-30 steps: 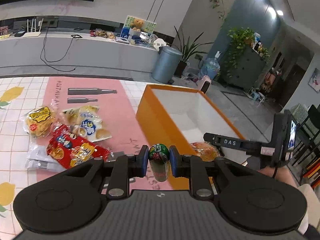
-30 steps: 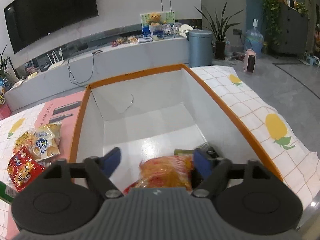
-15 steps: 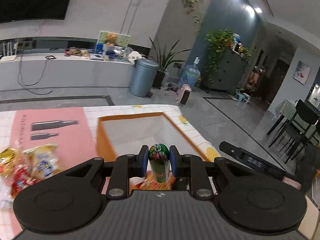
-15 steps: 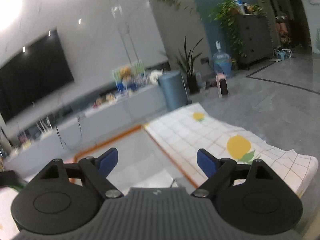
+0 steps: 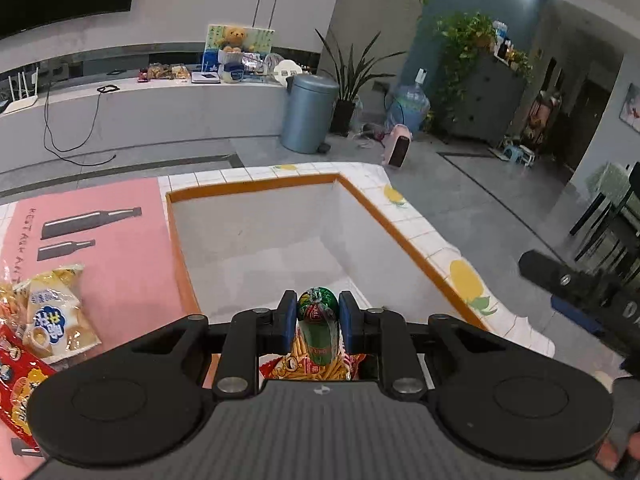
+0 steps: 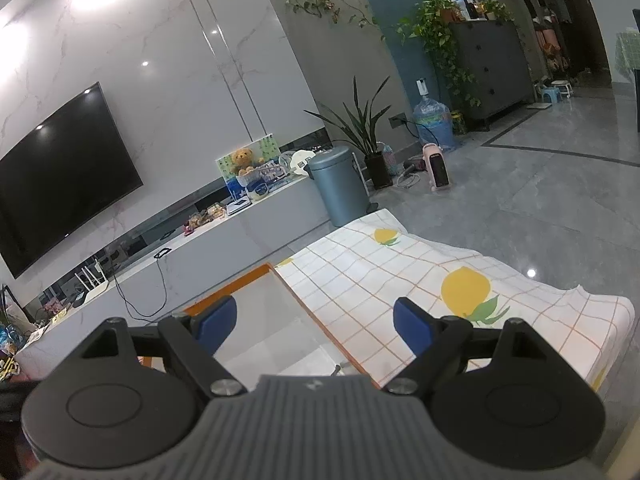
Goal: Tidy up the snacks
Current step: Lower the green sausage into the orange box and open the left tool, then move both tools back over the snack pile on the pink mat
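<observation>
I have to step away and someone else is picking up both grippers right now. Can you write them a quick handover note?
Left gripper: shut on a small green packet, held above the near end of the orange-rimmed box.
Right gripper: open, empty, above the box's right edge, by the lemon tablecloth.
Done: a bag of stick snacks already lies in the box.
Left: drop the green packet in, then fetch the pale bag and the red bag from the pink mat on the left.

The orange-rimmed box (image 5: 256,240) lies open at twelve o'clock, floor mostly bare; a chip bag (image 5: 316,366) fills its near end.
</observation>
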`<state>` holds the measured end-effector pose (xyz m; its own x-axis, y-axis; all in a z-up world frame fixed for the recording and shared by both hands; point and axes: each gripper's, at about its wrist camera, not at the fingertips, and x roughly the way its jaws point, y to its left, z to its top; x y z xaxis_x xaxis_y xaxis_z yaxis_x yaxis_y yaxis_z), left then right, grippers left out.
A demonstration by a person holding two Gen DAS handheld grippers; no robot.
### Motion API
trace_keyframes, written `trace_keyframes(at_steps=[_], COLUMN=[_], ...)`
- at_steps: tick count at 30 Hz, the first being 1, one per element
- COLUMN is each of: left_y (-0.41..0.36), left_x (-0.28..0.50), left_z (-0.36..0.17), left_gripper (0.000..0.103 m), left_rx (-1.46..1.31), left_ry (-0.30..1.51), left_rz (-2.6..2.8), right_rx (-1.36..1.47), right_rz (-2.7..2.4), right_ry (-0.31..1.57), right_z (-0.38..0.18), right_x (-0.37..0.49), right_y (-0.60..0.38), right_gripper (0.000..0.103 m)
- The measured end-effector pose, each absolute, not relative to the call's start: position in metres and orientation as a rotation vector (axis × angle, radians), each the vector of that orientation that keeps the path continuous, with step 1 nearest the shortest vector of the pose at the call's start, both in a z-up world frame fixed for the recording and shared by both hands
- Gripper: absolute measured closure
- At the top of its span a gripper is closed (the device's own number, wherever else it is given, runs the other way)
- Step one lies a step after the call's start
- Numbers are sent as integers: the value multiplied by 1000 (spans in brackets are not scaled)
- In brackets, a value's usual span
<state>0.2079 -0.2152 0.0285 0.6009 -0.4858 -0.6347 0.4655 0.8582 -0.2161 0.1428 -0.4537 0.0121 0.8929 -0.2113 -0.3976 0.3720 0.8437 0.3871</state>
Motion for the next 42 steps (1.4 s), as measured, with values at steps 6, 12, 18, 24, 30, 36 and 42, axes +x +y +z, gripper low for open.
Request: trace_keyframes(at_steps=[6,12,18,24,30,36,42], left_y=[-218,-202,-179,-168,-136,-99,-61], left_x=[207,200,189,174,156,138,120], left_z=[26,36,57,70,75,80,77], left_gripper=[78,35,23,23,23,23,23], left_rx=[8,-53,-158,-126,-161,-172,-157], left_ry=[741,694,649,634,654,663,659], left_rz=[-510,-466,-482,-434,-378,-285,-204], right_rx=[495,432,457,424,440,378,274], right_rz=[-279,-303,-285,-225,-259,-149,-16], right_ry=[346,345,350,356,311,266,249], right_z=[13,16,13,8,2,1,-3], right_x=[143,142,143,147,143,139,129], right_y=[-449,-443,-443,-430,-405,-366,-313], right_gripper=[19,19,19,19,19,19,19])
